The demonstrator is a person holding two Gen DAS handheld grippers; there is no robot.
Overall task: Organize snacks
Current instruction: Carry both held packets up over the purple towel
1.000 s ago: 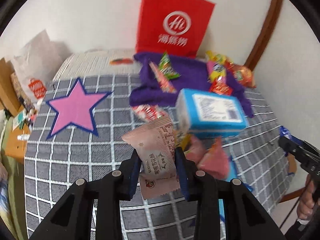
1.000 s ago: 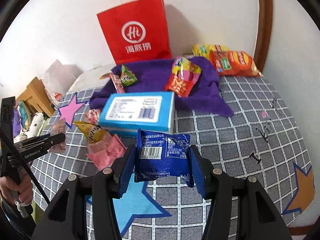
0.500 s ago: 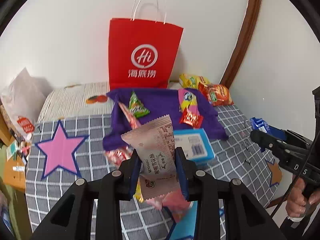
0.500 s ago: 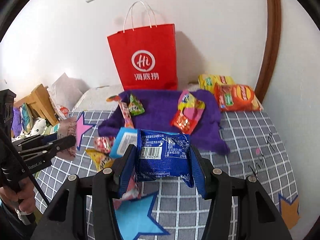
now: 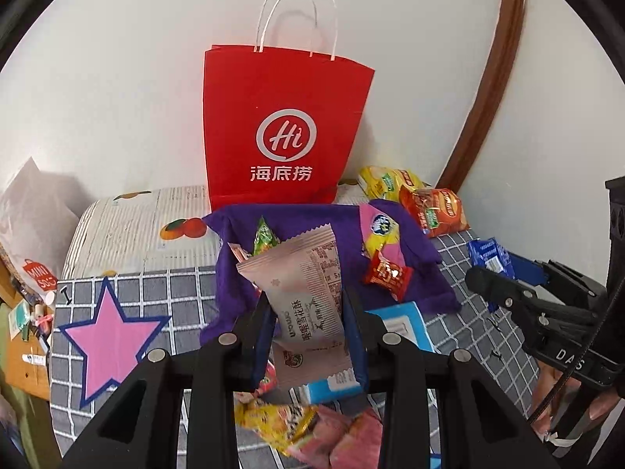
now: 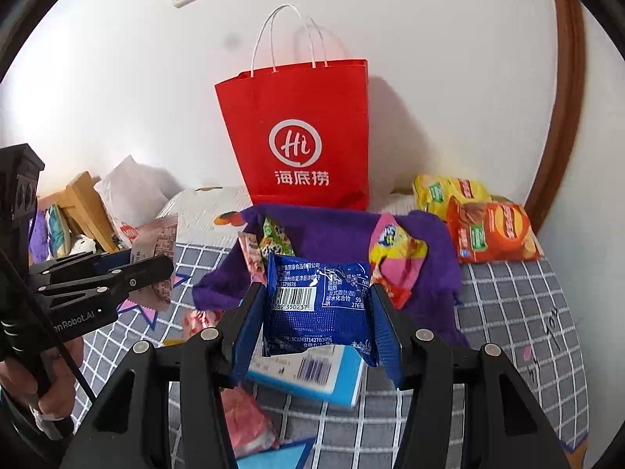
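Observation:
My left gripper (image 5: 308, 324) is shut on a pale pink snack packet (image 5: 304, 293), held up above the bed. My right gripper (image 6: 318, 312) is shut on a dark blue snack packet (image 6: 316, 308), also lifted. A red paper bag (image 5: 285, 129) with white handles stands upright against the wall behind a purple cloth (image 5: 343, 234). In the right wrist view the red paper bag (image 6: 300, 136) stands straight ahead beyond the purple cloth (image 6: 332, 234). The right gripper (image 5: 500, 273) shows at the right of the left wrist view, and the left gripper (image 6: 148, 269) at the left of the right wrist view.
Small candies lie on the purple cloth. A light blue box (image 6: 312, 375) lies below my right gripper, with pink and yellow packets (image 5: 297, 426) near it. Two chip bags (image 6: 488, 226) lie by the wall at the right. The bed has a grey checked cover (image 6: 519, 312) with stars.
Both grippers have risen and pulled back with their packets. The red bag now shows whole with its handles, and the blue box has slid low in both views.

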